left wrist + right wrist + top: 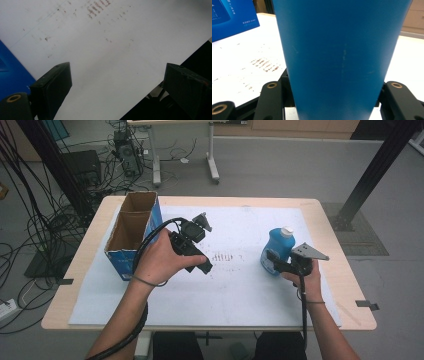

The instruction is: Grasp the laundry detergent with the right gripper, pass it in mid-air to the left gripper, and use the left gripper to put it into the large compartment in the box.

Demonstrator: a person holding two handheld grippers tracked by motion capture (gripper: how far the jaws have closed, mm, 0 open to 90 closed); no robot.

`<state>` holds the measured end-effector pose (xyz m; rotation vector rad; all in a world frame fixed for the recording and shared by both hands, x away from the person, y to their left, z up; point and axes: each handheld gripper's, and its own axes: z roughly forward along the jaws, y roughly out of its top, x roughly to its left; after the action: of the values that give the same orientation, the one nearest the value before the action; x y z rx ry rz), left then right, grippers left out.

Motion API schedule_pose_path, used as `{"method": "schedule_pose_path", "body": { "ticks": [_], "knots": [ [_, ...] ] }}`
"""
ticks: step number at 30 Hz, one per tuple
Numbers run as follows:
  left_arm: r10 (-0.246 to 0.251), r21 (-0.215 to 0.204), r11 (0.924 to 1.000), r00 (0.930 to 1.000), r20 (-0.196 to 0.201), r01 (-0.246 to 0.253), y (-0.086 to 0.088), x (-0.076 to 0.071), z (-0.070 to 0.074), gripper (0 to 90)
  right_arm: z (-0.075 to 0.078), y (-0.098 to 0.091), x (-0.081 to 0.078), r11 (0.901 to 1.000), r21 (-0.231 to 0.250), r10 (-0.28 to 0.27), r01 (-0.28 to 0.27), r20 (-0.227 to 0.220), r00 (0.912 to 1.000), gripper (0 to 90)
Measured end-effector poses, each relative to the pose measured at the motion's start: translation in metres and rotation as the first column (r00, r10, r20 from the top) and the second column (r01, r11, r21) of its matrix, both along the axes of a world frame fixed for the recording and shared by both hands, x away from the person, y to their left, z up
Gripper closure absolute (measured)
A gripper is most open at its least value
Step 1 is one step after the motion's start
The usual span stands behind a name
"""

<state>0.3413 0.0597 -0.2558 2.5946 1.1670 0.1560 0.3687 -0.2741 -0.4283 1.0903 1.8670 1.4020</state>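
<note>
Bottle: a blue bottle with a white cap stands upright right of centre in the high view, on the white sheet covering the table.
Right gripper: the right gripper is clamped on the bottle's lower body; in the right gripper view the bottle sits between both jaws.
Left gripper: the left gripper, left of centre, has its jaws apart with nothing between them, above the bare sheet.
Box: an open blue cardboard box stands at the upper left of the sheet, well apart from the bottle.

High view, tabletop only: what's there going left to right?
Open blue cardboard box → left gripper, jaws open over the white sheet → patch of reddish marks → blue plastic bottle with white cap → right gripper, shut on the bottle.
</note>
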Motion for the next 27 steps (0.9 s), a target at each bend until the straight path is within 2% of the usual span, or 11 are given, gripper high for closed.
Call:
{"method": "schedule_pose_path", "body": {
  "ticks": [12, 20, 27],
  "knots": [
    [0.001, 0.003, 1.0000, 1.0000, -0.008, -0.001, -0.0024, 0.0006, -0.0058, 8.9, -0.0012, -0.0006, 0.0002, 1.0000, 0.008, 0.001, -0.001, 0.007, 1.0000, 43.9],
    [0.005, 0.011, 0.9999, 1.0000, -0.007, -0.005, -0.0010, 0.0025, -0.0033, 8.8, -0.0015, -0.0005, 0.0001, 1.0000, 0.009, 0.001, -0.001, 0.008, 1.0000, 43.9],
    [0.007, 0.002, 1.0000, 1.0000, -0.001, -0.007, -0.0005, 0.0023, -0.0023, 8.8, -0.0013, -0.0005, 0.0001, 1.0000, 0.009, 0.000, 0.000, 0.006, 1.0000, 43.8]
  ]
}}
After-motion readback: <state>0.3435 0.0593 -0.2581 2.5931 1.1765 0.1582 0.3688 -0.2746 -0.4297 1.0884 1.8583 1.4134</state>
